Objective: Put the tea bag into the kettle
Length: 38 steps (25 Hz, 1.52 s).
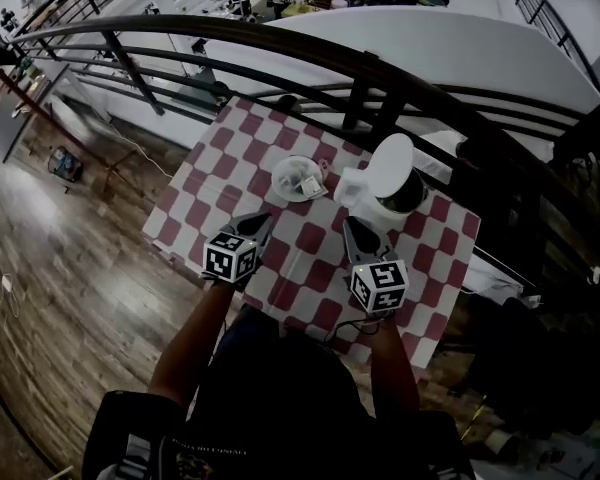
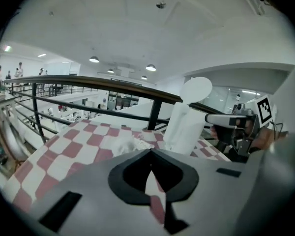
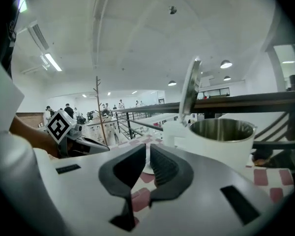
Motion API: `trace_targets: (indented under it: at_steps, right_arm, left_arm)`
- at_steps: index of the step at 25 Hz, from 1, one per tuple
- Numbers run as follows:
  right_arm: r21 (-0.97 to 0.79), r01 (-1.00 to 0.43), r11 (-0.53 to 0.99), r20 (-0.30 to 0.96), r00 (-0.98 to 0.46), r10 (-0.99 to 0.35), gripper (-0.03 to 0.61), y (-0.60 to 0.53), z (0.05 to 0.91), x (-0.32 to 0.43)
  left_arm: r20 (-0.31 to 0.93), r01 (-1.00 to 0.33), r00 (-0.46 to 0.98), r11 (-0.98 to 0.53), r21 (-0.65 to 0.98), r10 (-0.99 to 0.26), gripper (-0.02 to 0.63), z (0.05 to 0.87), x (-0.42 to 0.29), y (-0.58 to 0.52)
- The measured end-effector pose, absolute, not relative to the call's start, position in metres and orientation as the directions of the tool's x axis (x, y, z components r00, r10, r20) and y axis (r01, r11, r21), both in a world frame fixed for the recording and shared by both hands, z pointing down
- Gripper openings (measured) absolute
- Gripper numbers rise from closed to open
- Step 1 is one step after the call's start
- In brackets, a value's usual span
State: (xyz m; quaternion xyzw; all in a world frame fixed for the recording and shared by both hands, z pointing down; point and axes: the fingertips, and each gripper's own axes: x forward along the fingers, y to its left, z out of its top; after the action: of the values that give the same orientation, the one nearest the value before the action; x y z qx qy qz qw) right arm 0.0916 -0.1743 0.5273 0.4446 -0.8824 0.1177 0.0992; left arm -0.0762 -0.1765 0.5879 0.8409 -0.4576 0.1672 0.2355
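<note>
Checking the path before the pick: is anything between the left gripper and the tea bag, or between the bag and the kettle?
Nothing visible does. Only bare checkered cloth lies between the left gripper and the tea bag on its plate, and the kettle stands beside the plate with its lid up.

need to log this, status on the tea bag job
Left gripper and right gripper: jaws shut, empty. Tea bag on its dish, untouched. Kettle lid open, nothing in the way.
</note>
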Motion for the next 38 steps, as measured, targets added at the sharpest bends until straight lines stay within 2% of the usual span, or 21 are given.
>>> trace_targets:
  at_steps: [2,4,6,14,18,25,34,35,38]
  right_arm:
    - [-0.139,-0.787,0.602,0.317,-0.611,-0.725,0.022,-0.177,0.539,0.072]
    - [-0.164,-0.769,0.617,0.355,-0.63,-0.691,0.101,-0.181,0.553,0.052]
    - [-0.181,-0.767,0.616,0.397,-0.63,-0.668,0.151,-0.183,0.567,0.038]
    - [-0.139,-0.834,0.534,0.549,-0.514,-0.66,0.241,-0.22,0.622,0.015]
    - [-0.104,-0.862,0.497,0.614,-0.448,-0.649,0.264,-0.245,0.649,0.009]
    - [-0.042,-0.859,0.511,0.722,-0.379,-0.579,0.265,-0.27,0.697,-0.01]
    - [0.094,-0.872,0.481,0.8,-0.221,-0.557,0.258,-0.289,0.724,-0.011]
    - [0.109,-0.874,0.473,0.805,-0.201,-0.558,0.238,-0.29,0.725,-0.008]
    - [0.136,-0.876,0.462,0.814,-0.166,-0.556,0.11,-0.292,0.727,-0.002]
  left_arm:
    - [0.52,-0.866,0.498,-0.427,0.26,-0.694,0.003,0.599,-0.099,-0.167]
    - [0.54,-0.874,0.484,-0.404,0.268,-0.688,0.003,0.609,-0.118,-0.162]
    - [0.558,-0.875,0.482,-0.397,0.275,-0.675,0.003,0.617,-0.13,-0.157]
    - [0.592,-0.847,0.522,-0.452,0.279,-0.613,0.003,0.634,-0.153,-0.167]
    - [0.6,-0.83,0.544,-0.48,0.284,-0.586,0.003,0.64,-0.164,-0.178]
    - [0.61,-0.8,0.588,-0.494,0.342,-0.53,0.003,0.664,-0.18,-0.193]
    - [0.632,-0.771,0.614,-0.528,0.356,-0.472,0.003,0.679,-0.194,-0.214]
    - [0.631,-0.77,0.615,-0.53,0.355,-0.472,0.003,0.679,-0.195,-0.217]
    - [0.632,-0.767,0.618,-0.535,0.355,-0.467,0.003,0.68,-0.197,-0.225]
